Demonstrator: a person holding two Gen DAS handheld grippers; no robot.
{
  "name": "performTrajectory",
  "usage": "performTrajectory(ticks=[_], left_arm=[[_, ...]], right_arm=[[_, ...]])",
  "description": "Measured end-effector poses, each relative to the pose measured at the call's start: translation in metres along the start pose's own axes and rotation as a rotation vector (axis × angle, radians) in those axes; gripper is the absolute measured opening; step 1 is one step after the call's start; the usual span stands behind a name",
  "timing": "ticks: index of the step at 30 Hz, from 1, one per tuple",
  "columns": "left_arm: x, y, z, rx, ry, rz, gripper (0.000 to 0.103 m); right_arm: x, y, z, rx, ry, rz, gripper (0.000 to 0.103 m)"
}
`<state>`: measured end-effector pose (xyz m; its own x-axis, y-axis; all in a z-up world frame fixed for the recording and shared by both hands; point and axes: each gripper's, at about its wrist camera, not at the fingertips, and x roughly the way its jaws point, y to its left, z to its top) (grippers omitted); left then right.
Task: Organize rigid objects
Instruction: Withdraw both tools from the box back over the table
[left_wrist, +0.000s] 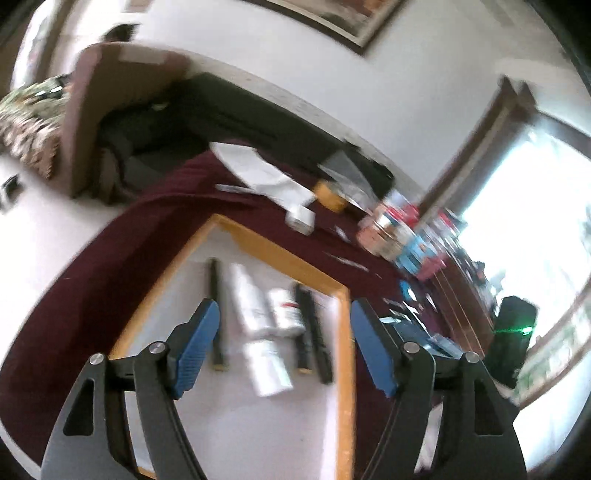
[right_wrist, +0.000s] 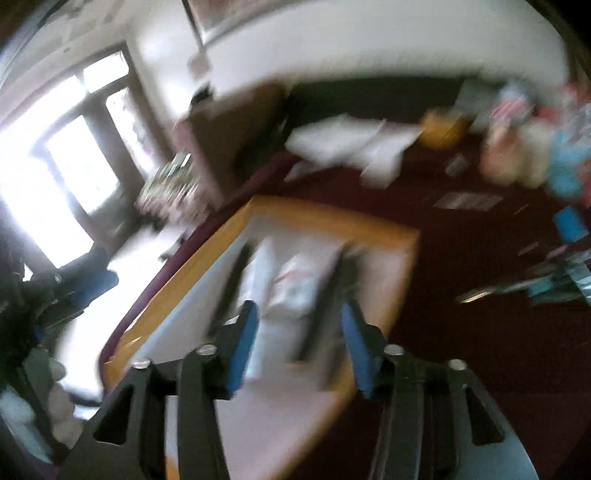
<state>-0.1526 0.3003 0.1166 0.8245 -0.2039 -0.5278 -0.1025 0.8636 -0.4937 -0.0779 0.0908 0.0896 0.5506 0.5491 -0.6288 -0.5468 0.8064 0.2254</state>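
Objects for sorting lie in a row on a white board (left_wrist: 236, 424) with a yellow wooden frame, which rests on a table covered by a dark red cloth (left_wrist: 92, 280). Left tool (left_wrist: 284, 347) and right tool (right_wrist: 299, 345) both hover above the near part of the board, each with its blue-padded jaws spread apart and nothing between them.

Seen from the left wrist, the row runs from a thin black stick (left_wrist: 216, 314) nearest the board's left edge, through a long white packet (left_wrist: 251, 299) and a shorter white box with a red mark (left_wrist: 284, 308), to a pair of black bars (left_wrist: 312, 328) close to the right edge; a further white packet (left_wrist: 267, 365) lies nearer the tool. All sit ahead of the left tool's jaws and apart from them. The right wrist view is badly blurred, showing only pale packets flanked by dark bars ahead of its jaws.

Judged by shape, the sticks and bars are stiff, light and narrow, likely smooth; a hold across the short width near mid-length should keep them level. The white packets look light but possibly glossy, so a firm squeeze across the narrow side suits them.

Loose papers (left_wrist: 258, 166) and colourful tins (left_wrist: 391, 229) crowd the table's far edge.
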Motion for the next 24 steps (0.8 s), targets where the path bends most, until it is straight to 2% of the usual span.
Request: performTrajectory(ticks=[2, 3, 4, 8, 11, 15, 18, 21, 24], left_arm=[[0.012, -0.021, -0.004, 0.047, 0.037, -0.021, 0.073], [0.019, -0.033, -0.007, 0.072, 0.056, -0.034, 0.073], [0.027, -0.045, -0.011, 0.095, 0.076, -0.04, 0.073], [0.052, -0.084, -0.024, 0.152, 0.14, -0.066, 0.073], [0.074, -0.109, -0.033, 0.189, 0.19, -0.069, 0.073], [0.108, -0.142, -0.045, 0.264, 0.267, -0.043, 0.073], [0.138, -0.164, -0.052, 0.329, 0.33, -0.025, 0.073], [0.175, -0.186, -0.057, 0.396, 0.379, 0.008, 0.073], [0.206, -0.198, -0.059, 0.476, 0.371, 0.063, 0.073]], right_arm=[[-0.033, -0.022, -0.005, -0.014, -0.138, -0.098, 0.089], [-0.049, -0.036, -0.008, -0.006, -0.195, -0.142, 0.098], [-0.061, -0.053, -0.01, 0.009, -0.228, -0.188, 0.102], [-0.084, -0.14, -0.013, 0.133, -0.161, -0.312, 0.102], [-0.104, -0.201, -0.019, 0.252, -0.173, -0.4, 0.102], [-0.121, -0.263, -0.024, 0.353, -0.202, -0.485, 0.102], [-0.123, -0.298, -0.03, 0.422, -0.217, -0.476, 0.102], [-0.128, -0.312, -0.041, 0.474, -0.251, -0.46, 0.102], [-0.125, -0.327, -0.053, 0.52, -0.261, -0.446, 0.102]])
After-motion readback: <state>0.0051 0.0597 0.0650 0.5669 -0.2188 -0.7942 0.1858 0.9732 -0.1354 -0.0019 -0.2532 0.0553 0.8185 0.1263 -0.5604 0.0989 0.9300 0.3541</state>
